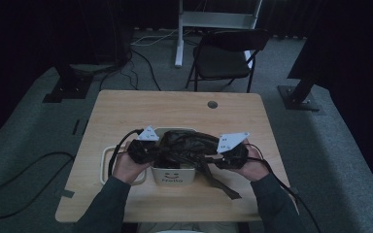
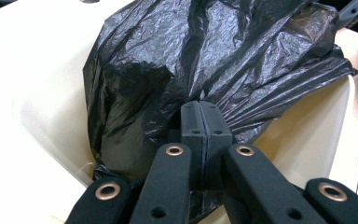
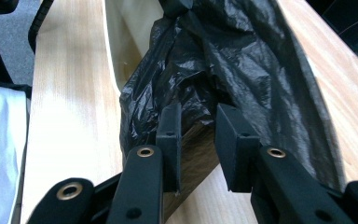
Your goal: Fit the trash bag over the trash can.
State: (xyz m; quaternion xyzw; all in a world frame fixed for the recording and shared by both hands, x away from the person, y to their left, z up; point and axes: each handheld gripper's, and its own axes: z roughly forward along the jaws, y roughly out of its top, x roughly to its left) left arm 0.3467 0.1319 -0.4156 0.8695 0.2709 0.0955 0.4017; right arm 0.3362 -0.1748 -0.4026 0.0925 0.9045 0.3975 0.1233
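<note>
From above, the black bag (image 1: 187, 145) lies draped over the small white bin (image 1: 173, 175) near the table's (image 1: 126, 109) front edge; stretched between both hands, it could tear.

The left gripper (image 2: 206, 122) has its jaws pinched together on gathered, crinkled, glossy plastic.

The right gripper (image 3: 199, 123) has jaws apart, the bag's edge between them unpressed; that side may slide off.

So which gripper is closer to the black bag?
Left. The left gripper has its jaws pinched shut on the black bag; the right gripper has open jaws around a fold.
</note>
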